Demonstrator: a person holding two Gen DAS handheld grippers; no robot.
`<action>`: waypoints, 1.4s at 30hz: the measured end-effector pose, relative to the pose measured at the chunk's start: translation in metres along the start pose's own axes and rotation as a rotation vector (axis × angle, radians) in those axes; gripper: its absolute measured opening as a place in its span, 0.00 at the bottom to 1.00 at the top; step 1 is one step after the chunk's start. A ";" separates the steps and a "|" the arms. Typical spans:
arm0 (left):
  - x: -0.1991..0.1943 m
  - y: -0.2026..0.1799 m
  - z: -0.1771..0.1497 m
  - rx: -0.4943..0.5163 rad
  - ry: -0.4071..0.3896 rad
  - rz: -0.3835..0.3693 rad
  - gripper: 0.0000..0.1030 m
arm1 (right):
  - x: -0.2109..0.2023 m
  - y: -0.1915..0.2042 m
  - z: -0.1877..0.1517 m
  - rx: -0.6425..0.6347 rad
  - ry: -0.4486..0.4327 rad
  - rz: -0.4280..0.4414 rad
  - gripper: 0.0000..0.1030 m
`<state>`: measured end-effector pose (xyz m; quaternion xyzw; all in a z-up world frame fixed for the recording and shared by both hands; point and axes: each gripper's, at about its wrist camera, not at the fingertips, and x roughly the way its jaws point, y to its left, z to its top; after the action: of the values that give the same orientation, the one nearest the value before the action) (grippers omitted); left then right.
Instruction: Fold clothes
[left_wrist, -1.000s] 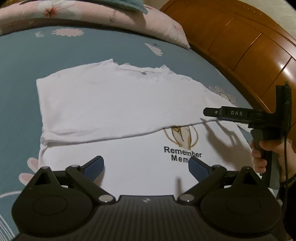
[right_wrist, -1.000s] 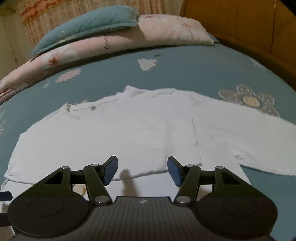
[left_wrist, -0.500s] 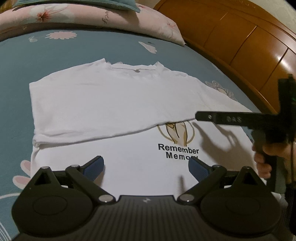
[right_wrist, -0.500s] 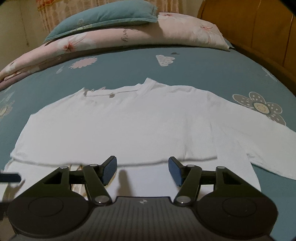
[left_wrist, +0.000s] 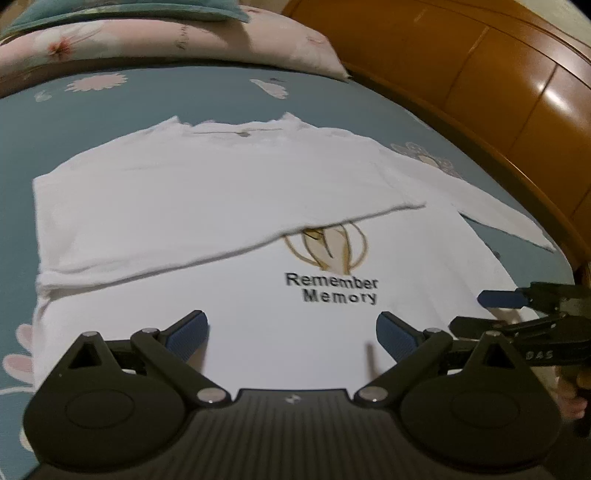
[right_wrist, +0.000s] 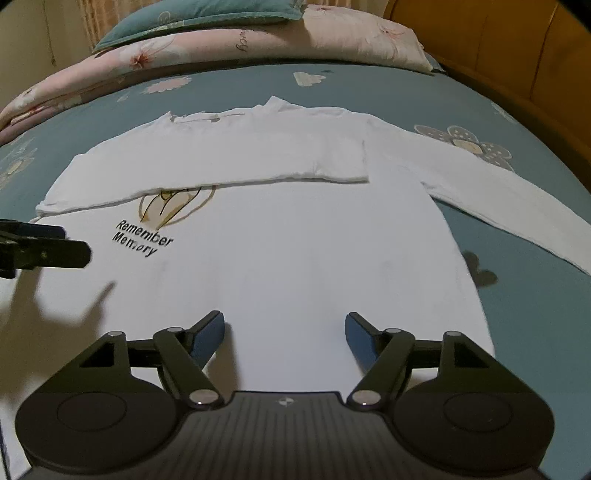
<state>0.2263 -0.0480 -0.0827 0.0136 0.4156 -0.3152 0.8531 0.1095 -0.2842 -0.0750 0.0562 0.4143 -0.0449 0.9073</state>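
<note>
A white long-sleeved shirt (left_wrist: 229, 206) (right_wrist: 295, 251) with a "Remember Memory" print lies flat on the bed. One sleeve (right_wrist: 258, 162) is folded across the chest, partly covering the print; the other sleeve (right_wrist: 491, 192) lies stretched out to the right. My left gripper (left_wrist: 291, 330) hovers open over the shirt's lower part, nothing between its blue pads. My right gripper (right_wrist: 284, 332) hangs over the lower body of the shirt, its jaws opening with nothing between them. It also shows at the right edge of the left wrist view as the right gripper (left_wrist: 480, 310).
The teal flowered bedsheet (right_wrist: 517, 295) surrounds the shirt. Pink and teal pillows (right_wrist: 258, 40) lie at the head of the bed. A wooden headboard (left_wrist: 480, 92) runs along the right side. The left gripper's finger (right_wrist: 48, 254) shows at the left edge of the right wrist view.
My right gripper has drawn back from the folded sleeve toward the shirt's lower part, and its jaws have widened. The left gripper shifted slightly; the folded sleeve lies where it was laid.
</note>
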 end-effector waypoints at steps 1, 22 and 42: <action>0.002 -0.002 -0.001 0.010 0.004 0.004 0.95 | -0.001 -0.004 0.001 0.013 -0.003 0.000 0.74; 0.005 0.011 -0.005 -0.031 -0.005 -0.082 0.99 | -0.049 -0.221 -0.011 0.753 -0.182 0.008 0.76; 0.006 0.016 -0.005 -0.029 -0.012 -0.108 0.99 | -0.040 -0.383 -0.058 1.277 -0.377 -0.022 0.76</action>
<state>0.2340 -0.0373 -0.0940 -0.0233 0.4151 -0.3546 0.8375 -0.0089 -0.6538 -0.1069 0.5696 0.1412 -0.2997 0.7522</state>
